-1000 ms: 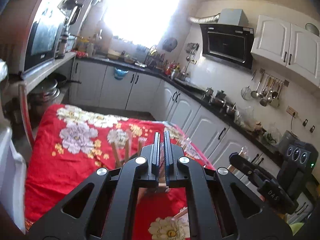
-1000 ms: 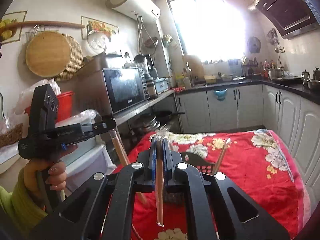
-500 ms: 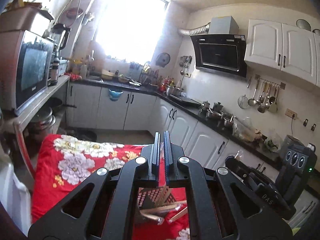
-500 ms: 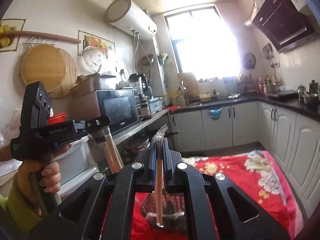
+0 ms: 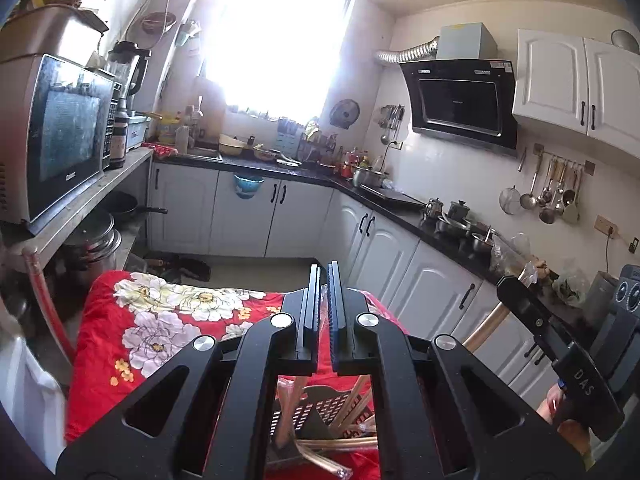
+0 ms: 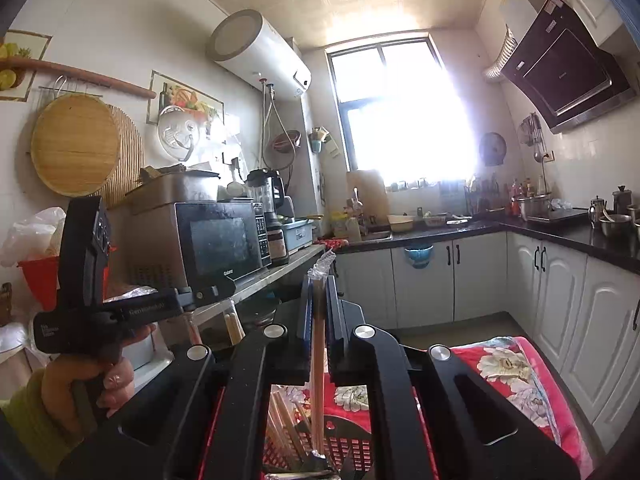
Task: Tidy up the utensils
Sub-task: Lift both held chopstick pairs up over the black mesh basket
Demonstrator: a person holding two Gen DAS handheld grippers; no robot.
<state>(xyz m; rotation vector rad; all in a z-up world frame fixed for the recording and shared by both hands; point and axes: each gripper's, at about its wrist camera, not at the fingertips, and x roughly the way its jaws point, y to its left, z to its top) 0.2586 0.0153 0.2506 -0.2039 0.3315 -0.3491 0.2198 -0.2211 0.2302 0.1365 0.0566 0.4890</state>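
Change: both hands have lifted since a second ago; the red floral cloth (image 5: 160,344) has dropped low in both views. Judged: wrapped chopsticks are being carried to or from the dark slotted basket (image 6: 352,450).

- Left gripper (image 5: 324,300): clamped shut on a wrapped chopstick pair (image 6: 232,322), seen from the right wrist view.
- Right gripper (image 6: 319,304): narrow, holding a wrapped chopstick (image 6: 318,380) upright above the basket.
- Basket: near, below the jaws, several chopsticks inside.

Writing: "Galanz" on microwave (image 6: 216,240); "DAS" on right handle.
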